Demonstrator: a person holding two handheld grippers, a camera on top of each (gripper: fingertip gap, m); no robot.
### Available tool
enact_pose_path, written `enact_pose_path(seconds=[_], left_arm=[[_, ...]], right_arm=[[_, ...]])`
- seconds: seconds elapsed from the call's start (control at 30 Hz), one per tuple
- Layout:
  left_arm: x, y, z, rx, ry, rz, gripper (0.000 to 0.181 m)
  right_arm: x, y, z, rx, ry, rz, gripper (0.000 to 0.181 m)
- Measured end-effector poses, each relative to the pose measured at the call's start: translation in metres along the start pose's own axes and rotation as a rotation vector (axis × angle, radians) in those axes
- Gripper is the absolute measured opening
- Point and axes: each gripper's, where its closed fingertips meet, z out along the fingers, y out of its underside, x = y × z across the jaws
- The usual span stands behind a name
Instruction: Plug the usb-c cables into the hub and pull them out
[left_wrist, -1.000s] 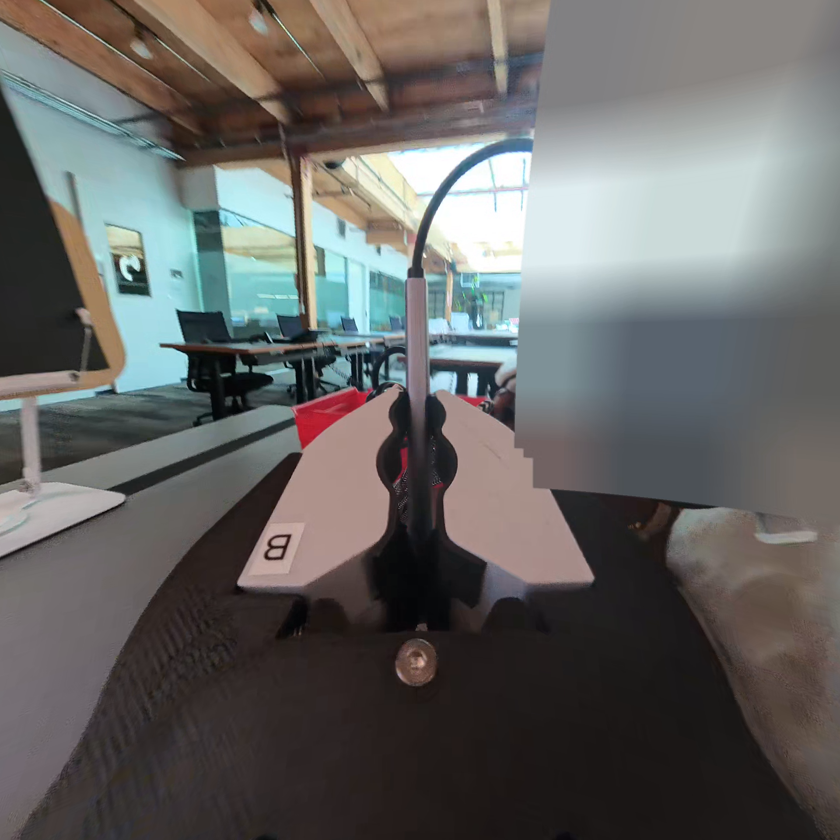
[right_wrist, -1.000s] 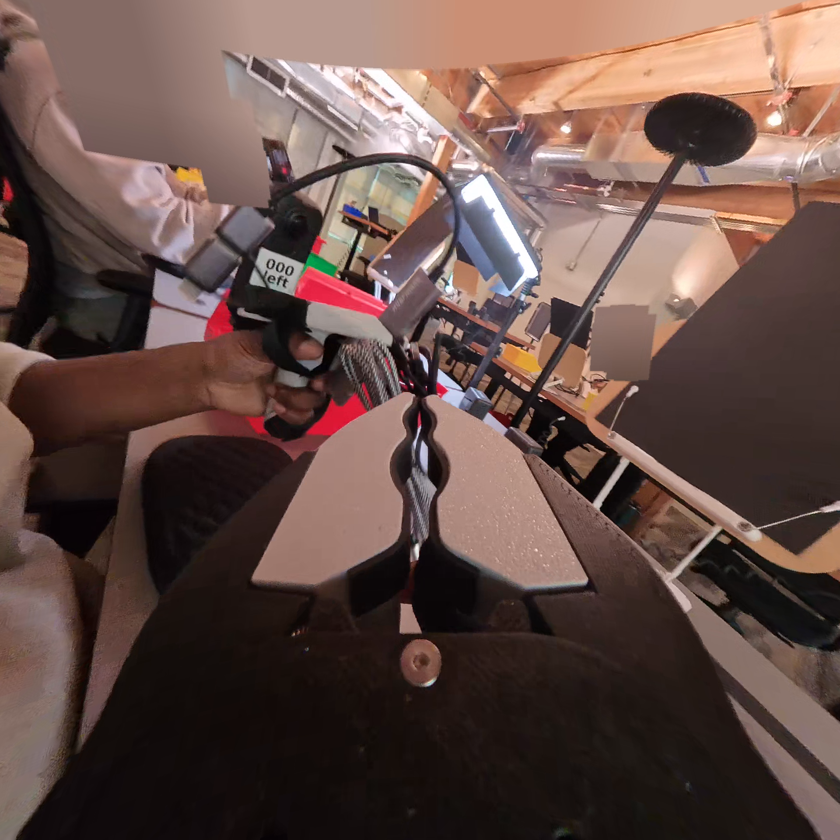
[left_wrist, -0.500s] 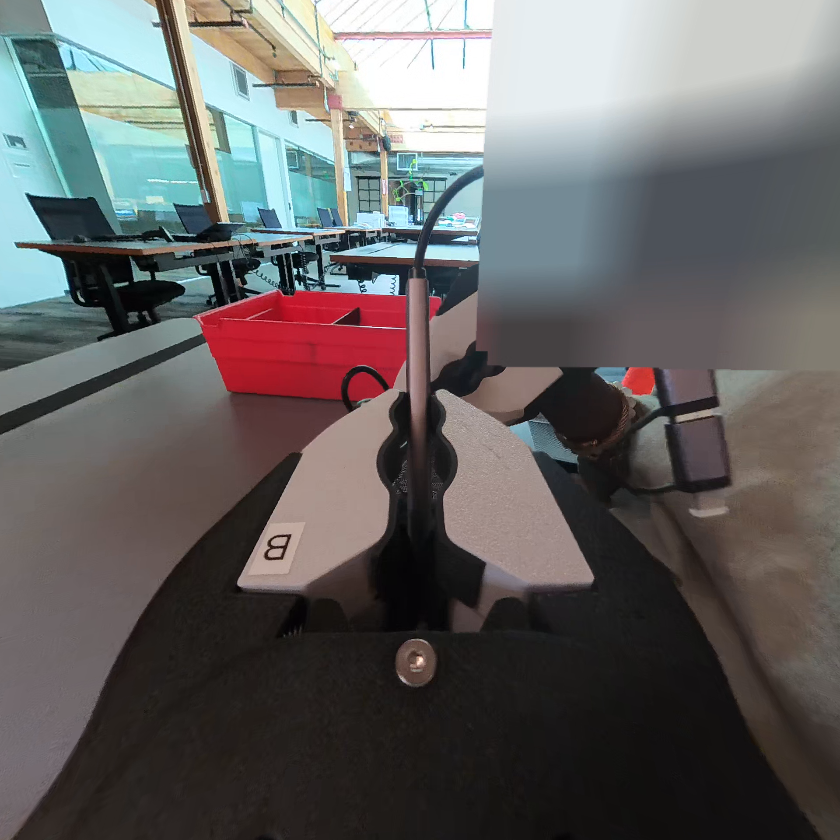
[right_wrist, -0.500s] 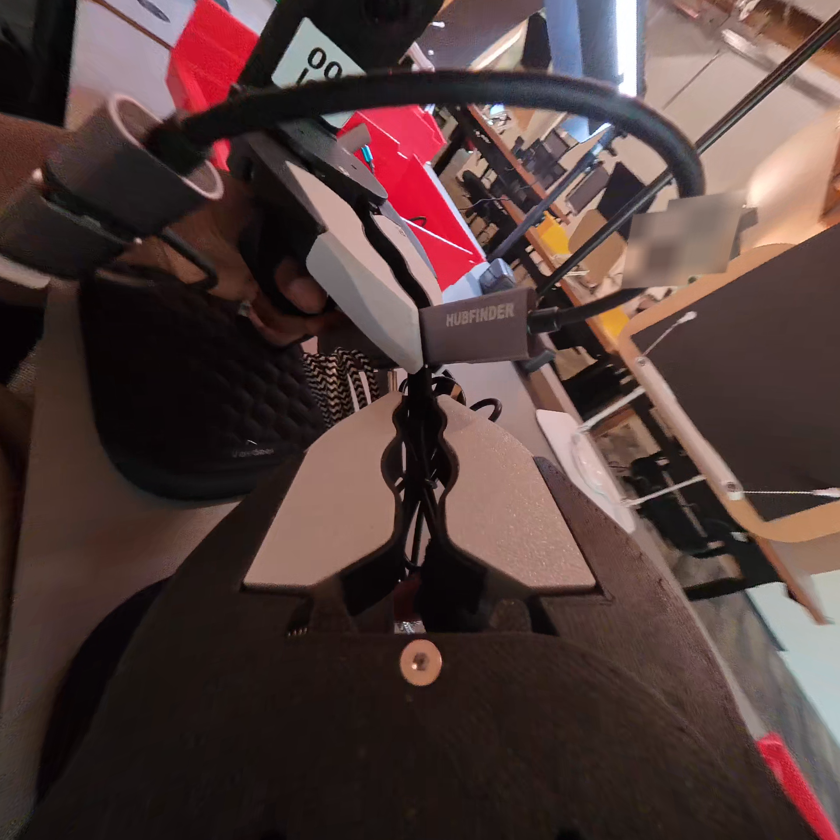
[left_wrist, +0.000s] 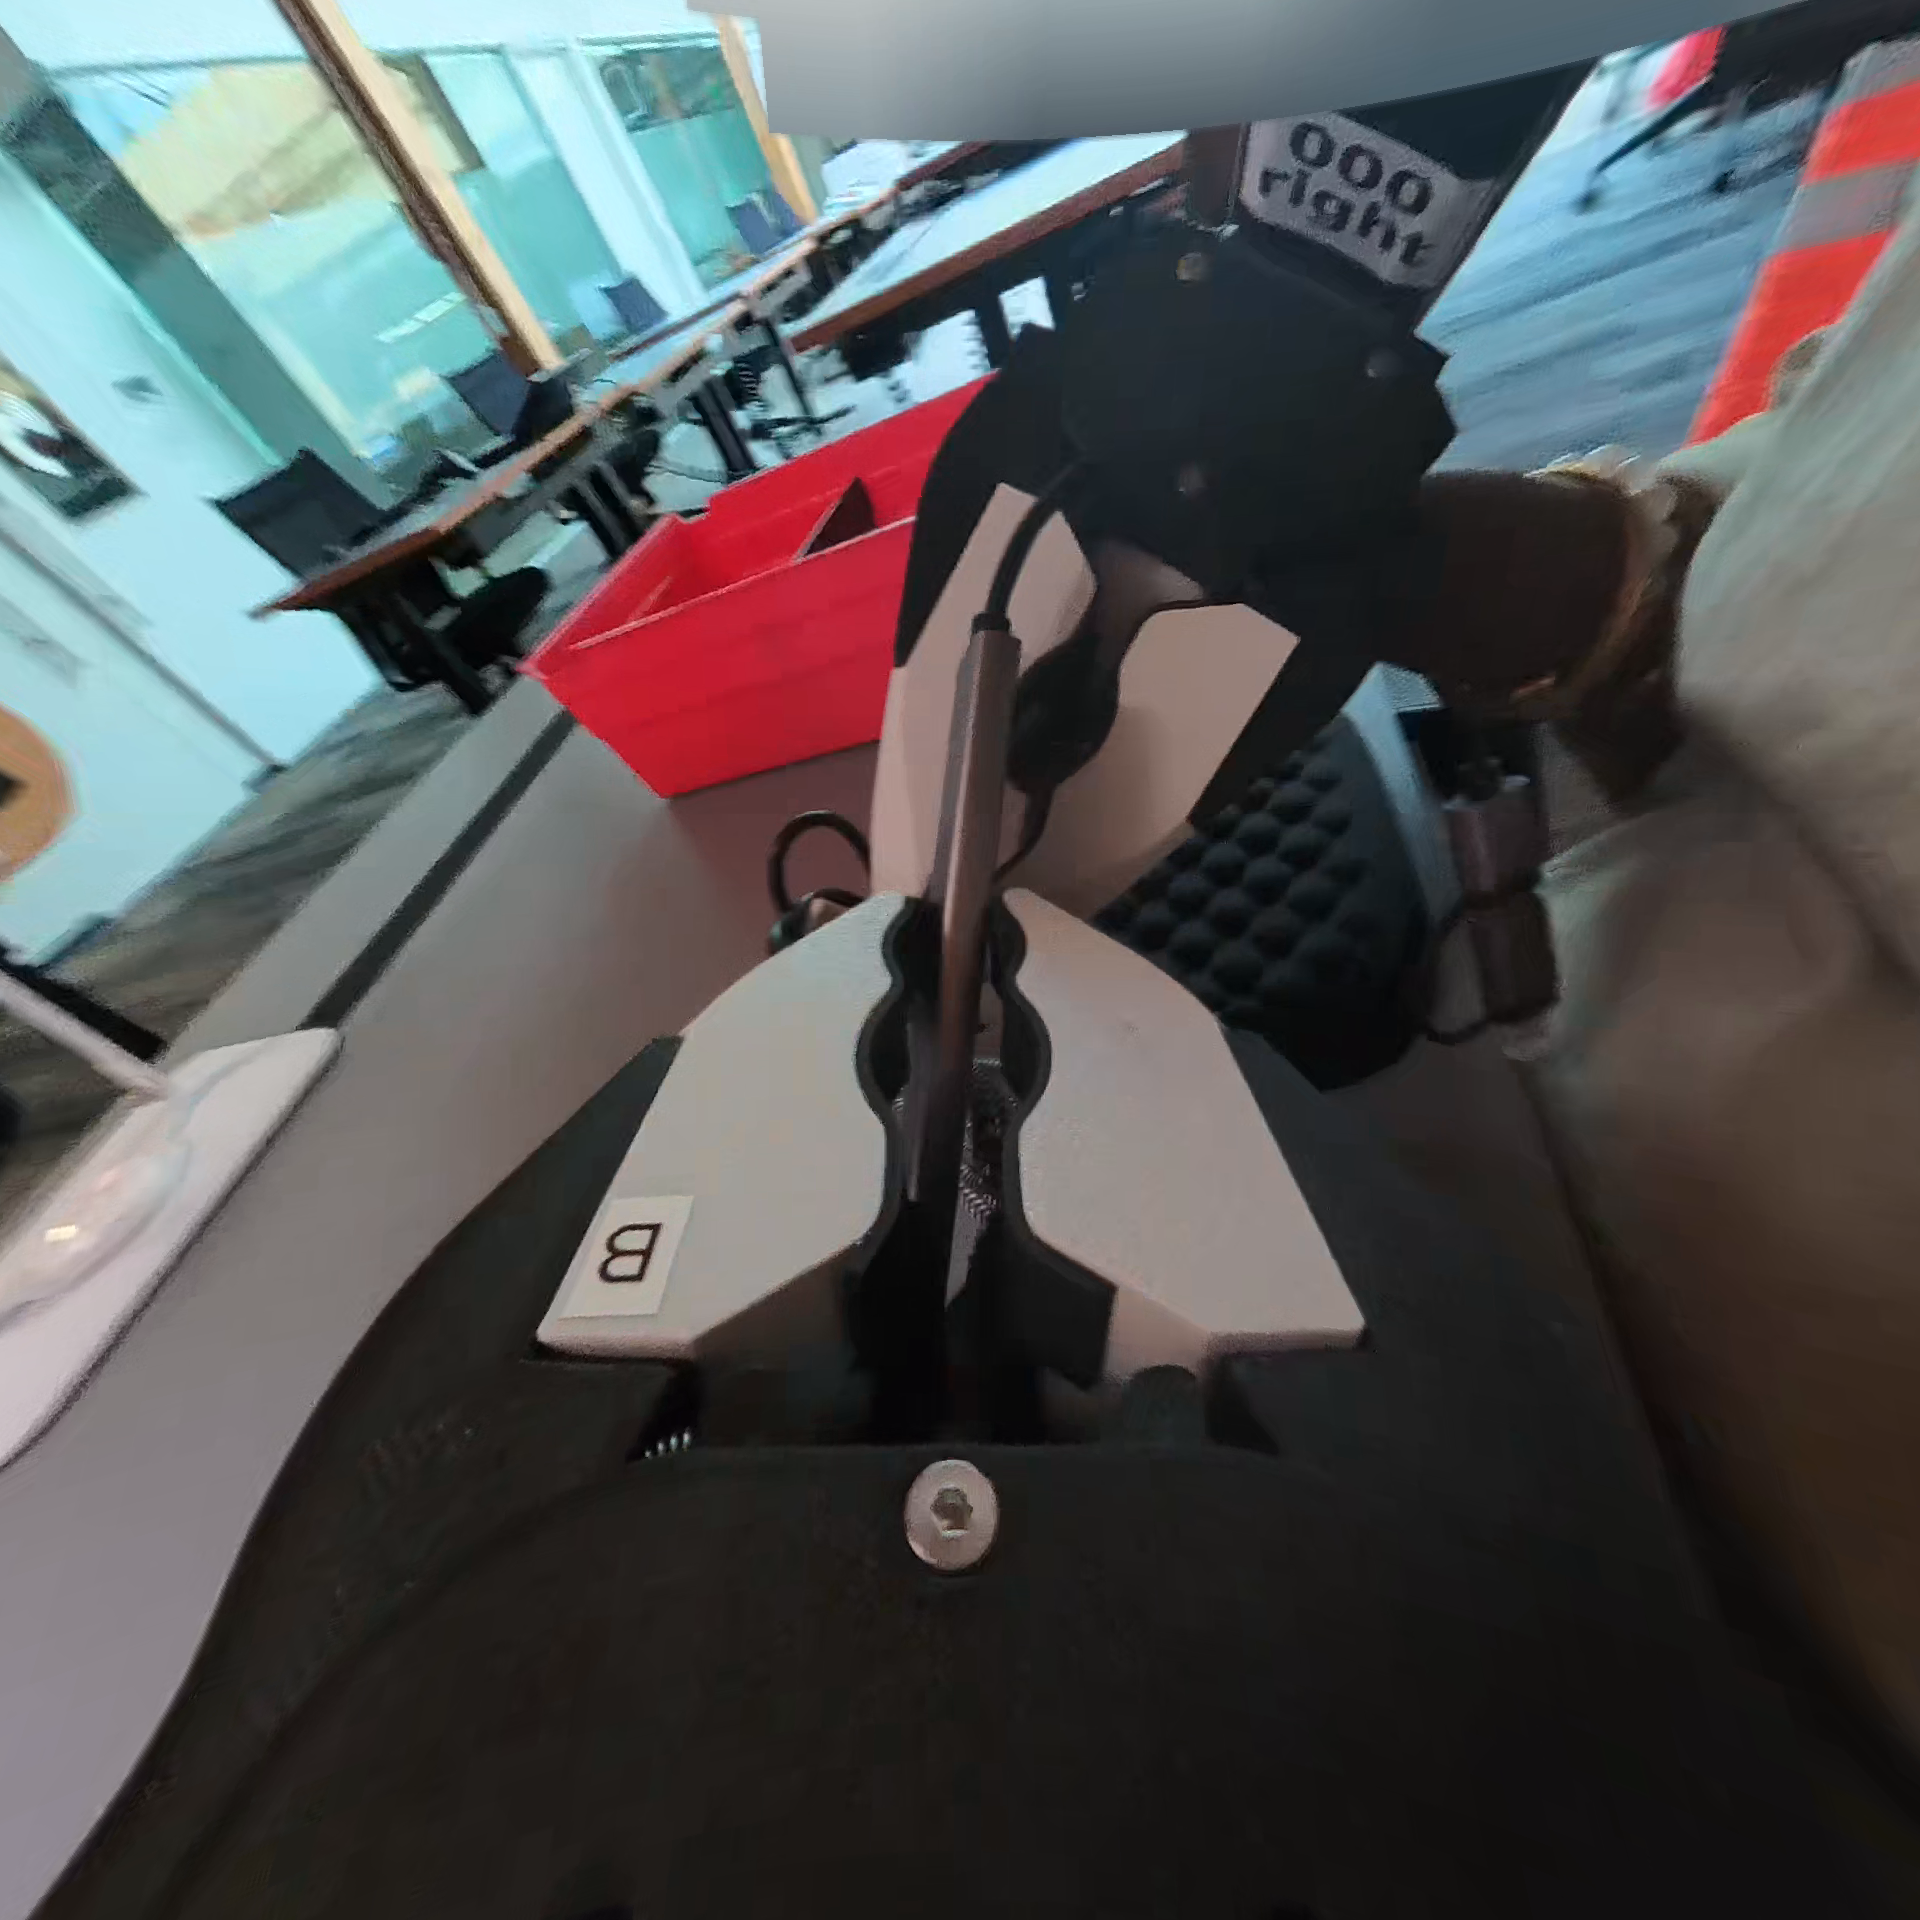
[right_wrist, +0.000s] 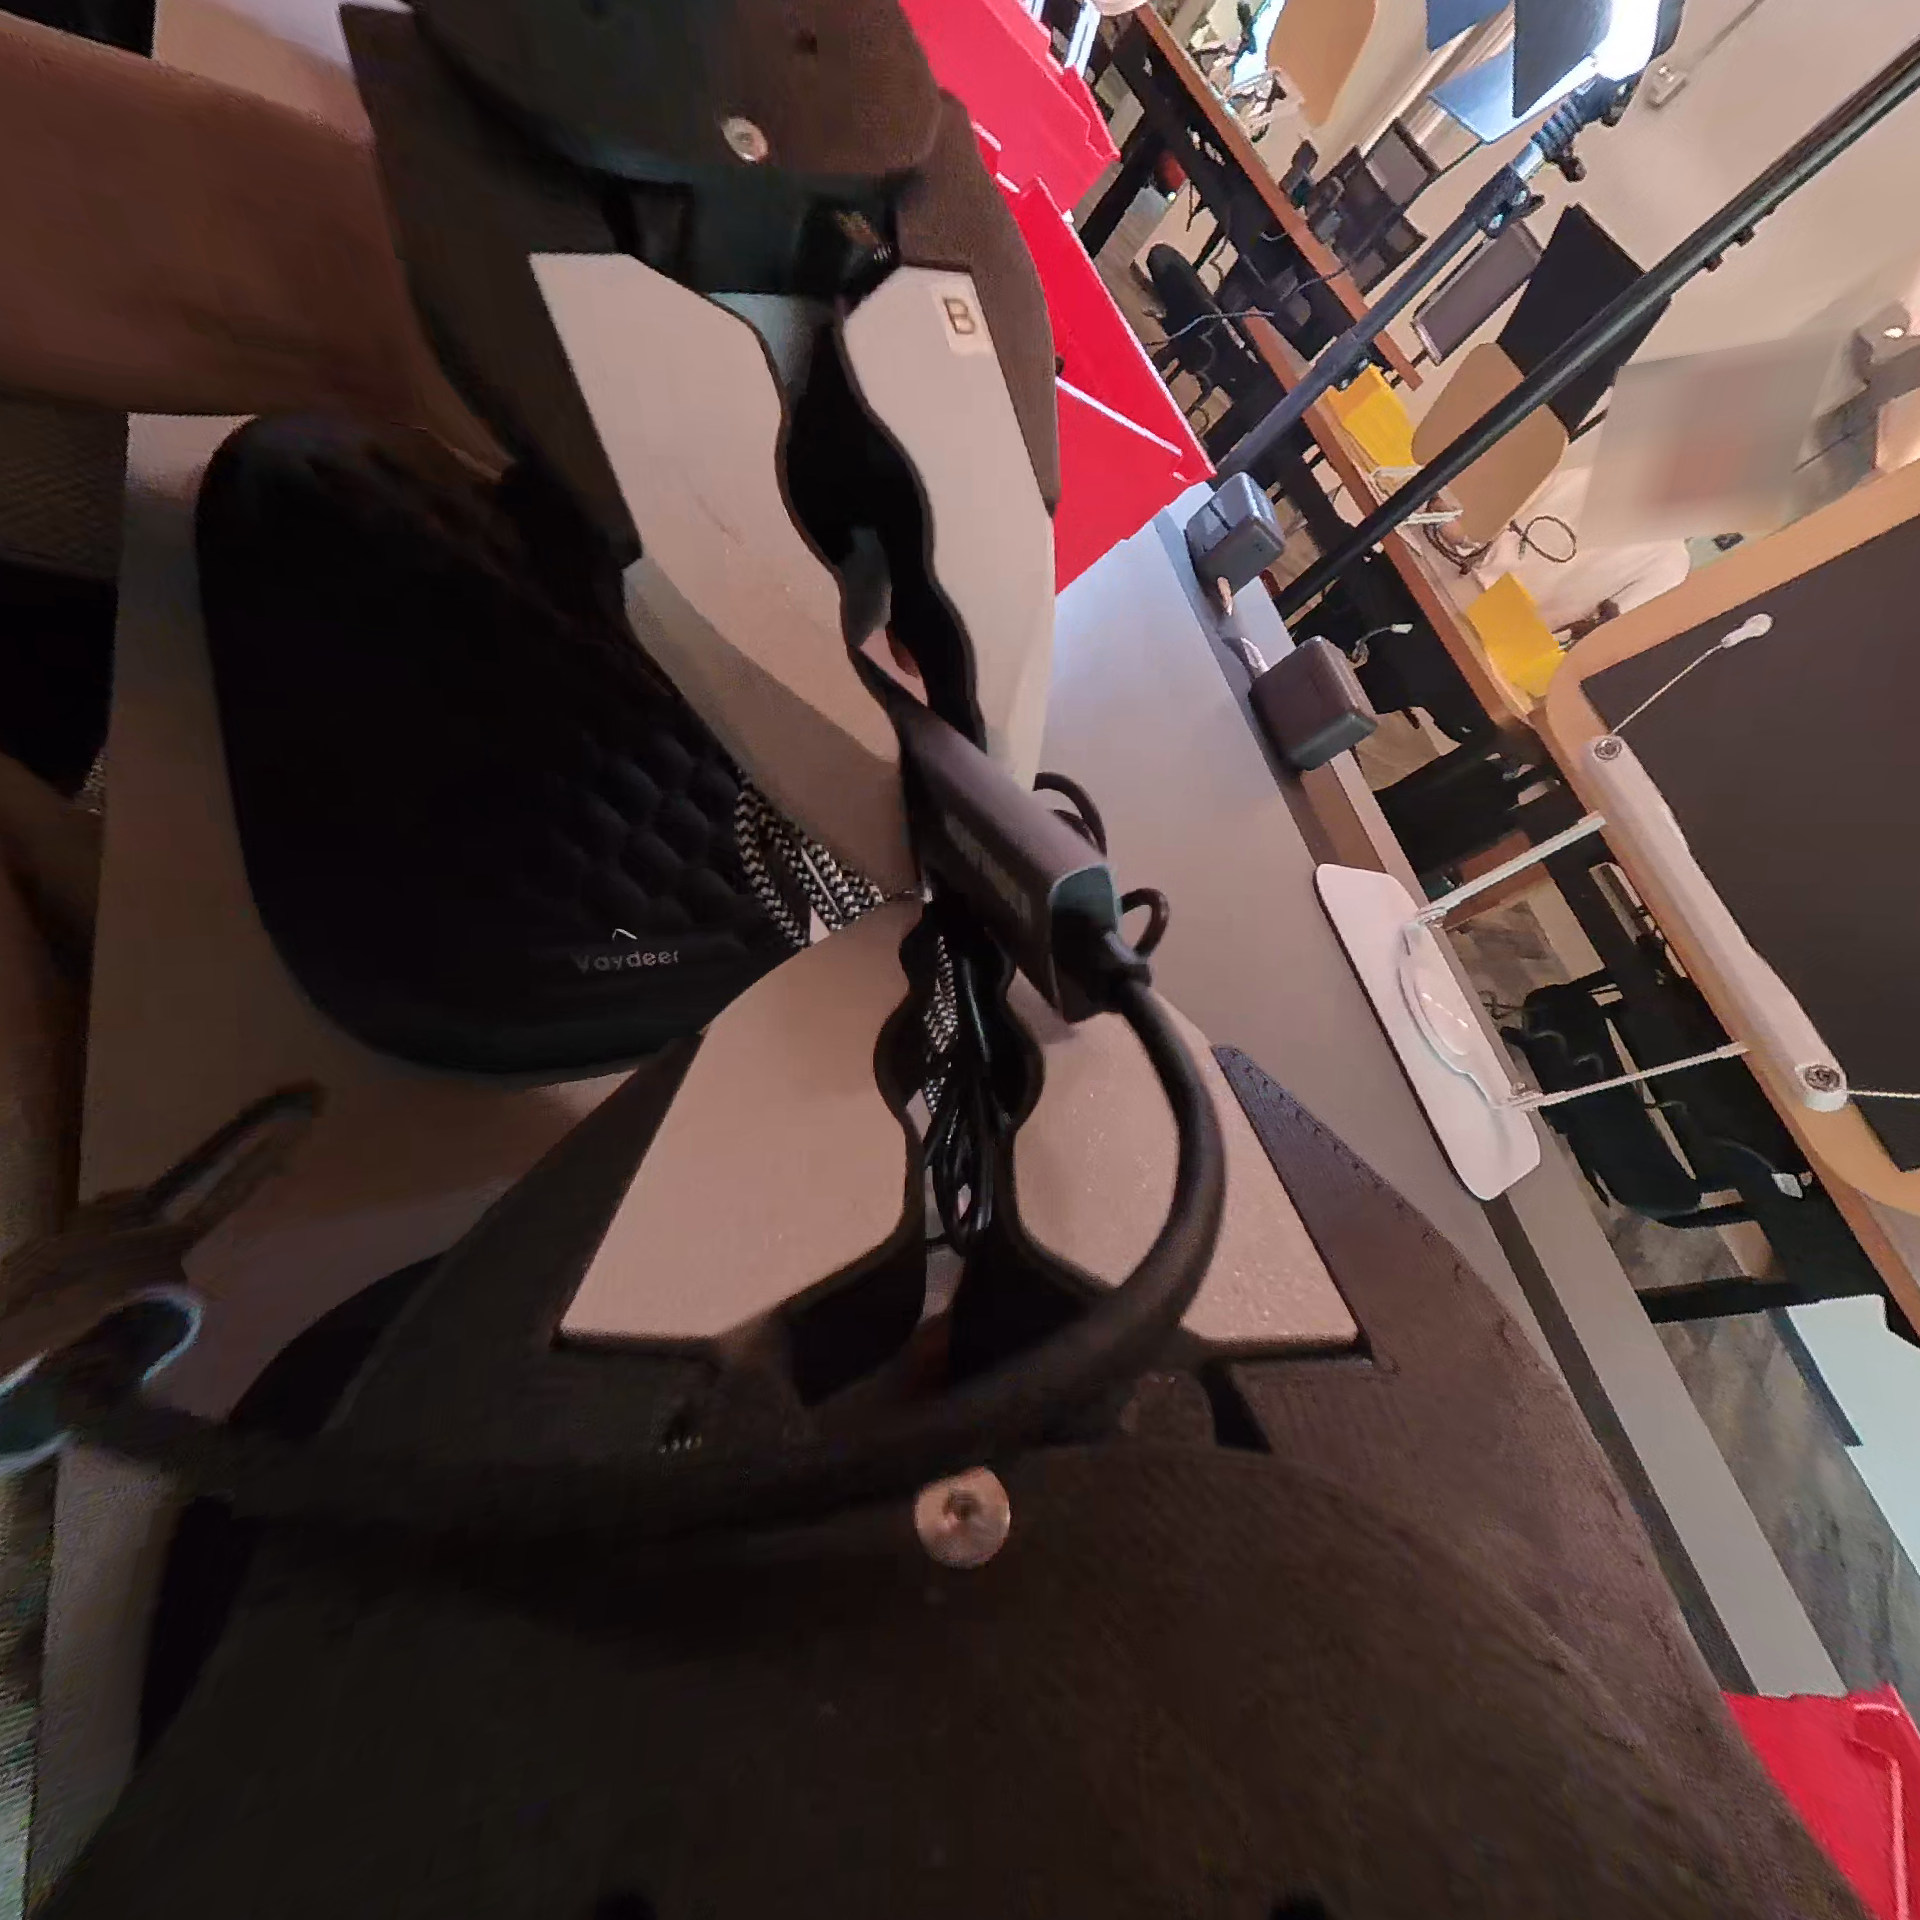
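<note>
My left gripper (left_wrist: 956, 920) is shut on a thin grey hub (left_wrist: 964, 790), seen edge-on and sticking out past the tips. The hub's own black cable (left_wrist: 1013, 561) curves up from its far end. My right gripper (right_wrist: 951, 971) is shut on a bundle of usb-c cables (right_wrist: 940, 1003), one black-and-white braided and one black. The grippers face each other tip to tip above the table. The hub (right_wrist: 987, 831) lies across the right gripper's tips and its cable (right_wrist: 1179, 1143) loops over the right finger. The cable plugs are hidden, so I cannot tell whether one is in the hub.
A black quilted pad (right_wrist: 468, 779) lies on the grey table (right_wrist: 1143, 727) under the grippers. Red bins (left_wrist: 748, 644) stand behind them. A white stand base (right_wrist: 1423, 1039) and two small dark blocks (right_wrist: 1309, 707) sit near the table edge. A person's arm (right_wrist: 156, 260) is close on the left. My two grippers' fingertips are within a few centimetres of each other.
Both grippers have tipped down toward the table and come together. The right gripper now sits just past the hub in the left view. The jaws stayed shut.
</note>
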Motion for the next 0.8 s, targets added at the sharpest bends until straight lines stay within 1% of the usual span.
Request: enact_pose_path(seconds=[0.07, 0.17, 0.23, 0.3, 0.5, 0.57, 0.63, 0.73, 0.8], left_arm=[[-0.005, -0.005, -0.001, 0.011, -0.075, 0.072, 0.007], [-0.010, -0.021, -0.006, 0.104, -0.182, 0.152, 0.007], [-0.011, -0.026, -0.008, 0.109, -0.220, 0.202, 0.007], [-0.011, -0.026, -0.007, 0.090, -0.246, 0.240, 0.006], [-0.012, -0.005, -0.001, 0.013, -0.232, 0.255, 0.006], [-0.013, 0.003, 0.002, -0.002, -0.227, 0.242, 0.006], [-0.015, 0.015, 0.004, -0.049, -0.227, 0.233, 0.006], [-0.021, 0.030, 0.004, -0.095, -0.229, 0.171, 0.006], [-0.026, 0.035, 0.001, -0.112, -0.257, 0.126, 0.006]], right_arm=[[0.003, -0.004, -0.001, 0.033, 0.028, 0.009, 0.006], [0.013, -0.017, -0.006, 0.113, 0.125, -0.013, 0.007], [0.017, -0.021, -0.007, 0.112, 0.195, -0.095, 0.007], [0.018, -0.020, -0.006, 0.117, 0.223, -0.136, 0.007], [0.011, -0.001, 0.005, 0.080, 0.159, -0.103, 0.007], [0.009, 0.007, 0.010, 0.065, 0.132, -0.070, 0.007], [0.006, 0.016, 0.018, 0.045, 0.090, -0.025, 0.007], [0.003, 0.026, 0.031, 0.019, 0.029, 0.066, 0.006], [0.004, 0.028, 0.039, 0.009, 0.017, 0.105, 0.008]])
